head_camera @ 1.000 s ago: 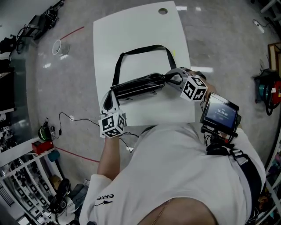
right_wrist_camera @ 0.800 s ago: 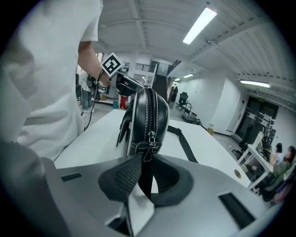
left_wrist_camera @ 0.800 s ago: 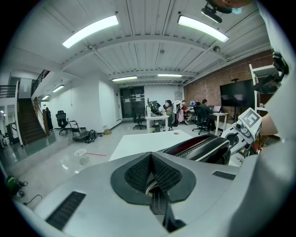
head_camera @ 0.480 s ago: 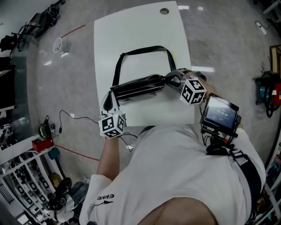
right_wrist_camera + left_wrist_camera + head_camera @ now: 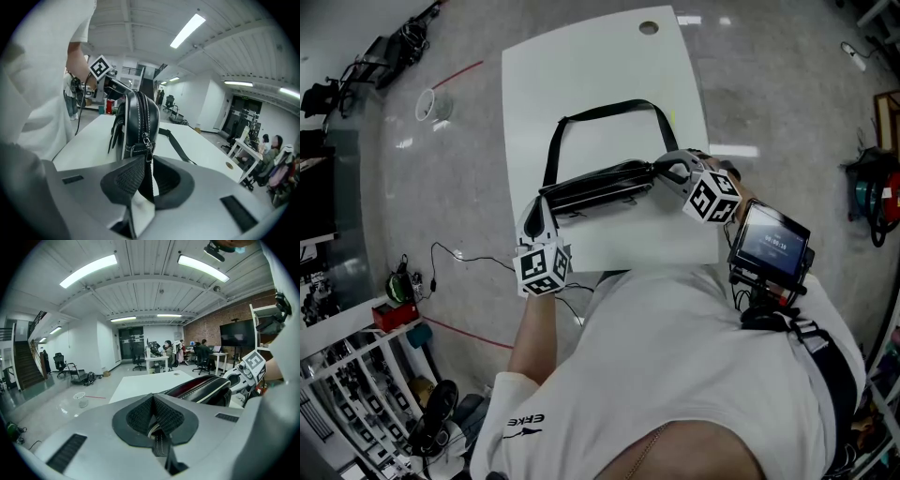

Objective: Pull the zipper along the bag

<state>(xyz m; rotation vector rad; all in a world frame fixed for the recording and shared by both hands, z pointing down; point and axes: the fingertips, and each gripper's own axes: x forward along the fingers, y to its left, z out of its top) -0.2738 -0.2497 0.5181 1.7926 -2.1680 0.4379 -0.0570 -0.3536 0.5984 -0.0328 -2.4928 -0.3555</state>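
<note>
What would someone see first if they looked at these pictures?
The black bag lies in the middle of the white table, with its long strap in a loop behind it. The left gripper is shut on one end of the bag, and the right gripper pinches the zipper pull at the other end.
</note>
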